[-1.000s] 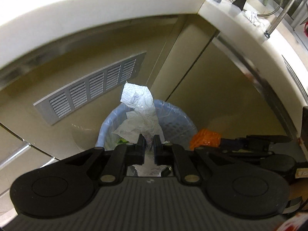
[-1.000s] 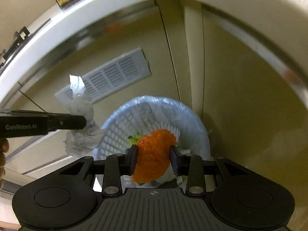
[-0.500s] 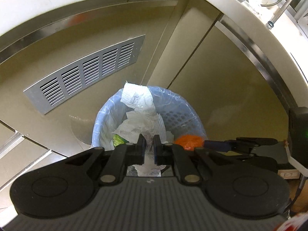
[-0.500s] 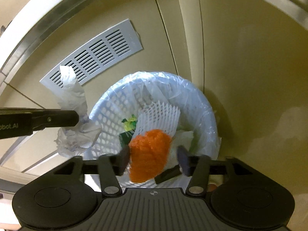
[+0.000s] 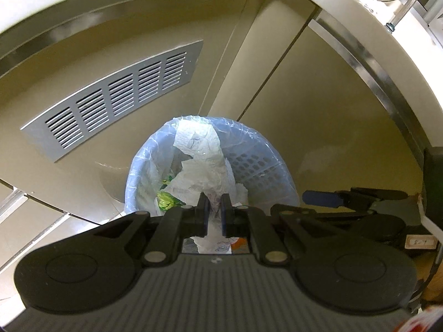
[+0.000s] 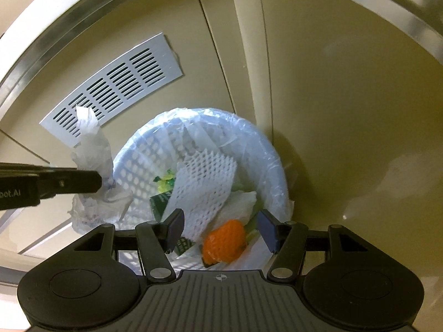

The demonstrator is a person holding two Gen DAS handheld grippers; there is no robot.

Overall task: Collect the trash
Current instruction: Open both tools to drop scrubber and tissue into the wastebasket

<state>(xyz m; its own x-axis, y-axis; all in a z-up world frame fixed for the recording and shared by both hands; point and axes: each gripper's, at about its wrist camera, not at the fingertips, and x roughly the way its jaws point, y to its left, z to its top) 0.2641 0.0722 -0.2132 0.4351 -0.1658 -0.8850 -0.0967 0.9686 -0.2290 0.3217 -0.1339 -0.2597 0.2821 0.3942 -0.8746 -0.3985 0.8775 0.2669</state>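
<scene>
Kitchen: beige cabinet doors (image 6: pixel 346 110) with a vent grille (image 5: pixel 116 99) under a pale table (image 5: pixel 346 5); lined waste basket (image 6: pixel 274 166) at 6 o'clock.

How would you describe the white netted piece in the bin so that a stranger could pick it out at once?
Find the round perforated waste basket lined with a clear bag, below the grey vent grille. Inside it, a foam mesh sleeve lies across the trash, above the orange wrapper. Its open diamond netting sets it apart from the plain crumpled paper beside it.
</scene>
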